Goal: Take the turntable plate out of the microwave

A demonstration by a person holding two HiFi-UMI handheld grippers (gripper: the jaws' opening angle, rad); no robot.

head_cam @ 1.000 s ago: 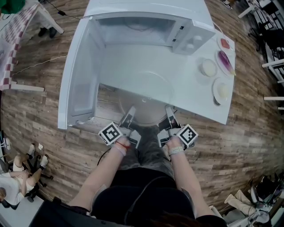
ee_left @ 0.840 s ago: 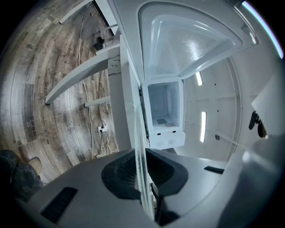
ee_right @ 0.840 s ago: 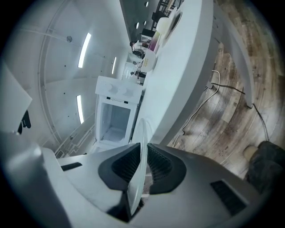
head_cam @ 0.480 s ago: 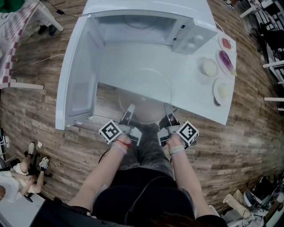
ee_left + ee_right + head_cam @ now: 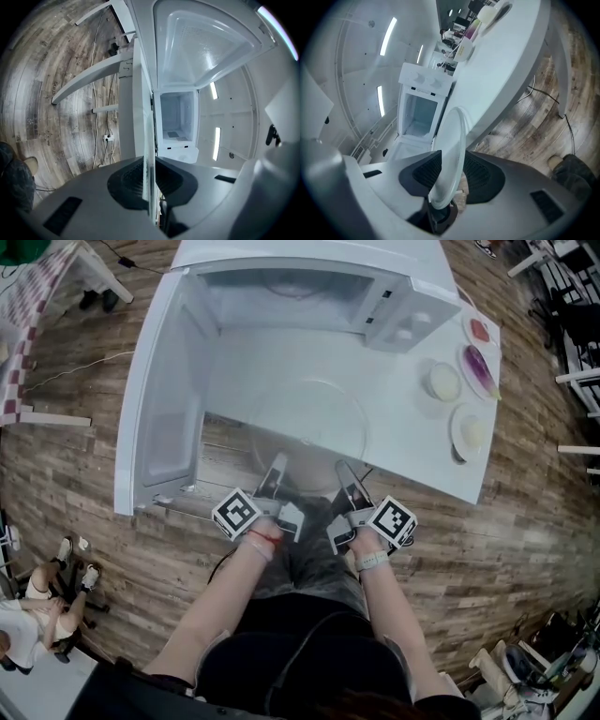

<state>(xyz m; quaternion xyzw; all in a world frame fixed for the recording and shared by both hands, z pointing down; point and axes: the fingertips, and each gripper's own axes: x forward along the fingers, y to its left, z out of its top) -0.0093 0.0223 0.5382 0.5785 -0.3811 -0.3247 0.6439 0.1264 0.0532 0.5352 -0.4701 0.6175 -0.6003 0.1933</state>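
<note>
The clear glass turntable plate [image 5: 309,432] lies outside the microwave [image 5: 300,296], on the white table [image 5: 412,456], and overhangs its near edge. My left gripper [image 5: 274,472] is shut on the plate's near left rim; in the left gripper view the rim [image 5: 149,154] runs edge-on between the pads of this gripper [image 5: 149,180]. My right gripper [image 5: 345,476] is at the near right rim. Its jaws have just been opening: the rim [image 5: 452,150] still stands between them, with a gap on each side of it inside the gripper [image 5: 450,176].
The microwave door [image 5: 169,399] hangs open to the left, reaching the table's near edge. Several small dishes [image 5: 441,382] [image 5: 476,369] [image 5: 469,432] sit on the table's right part. Wooden floor lies below, and a person [image 5: 37,606] is at the lower left.
The right gripper's fingers have swung a little to the left at the plate's rim. The left gripper and the plate have hardly moved.
</note>
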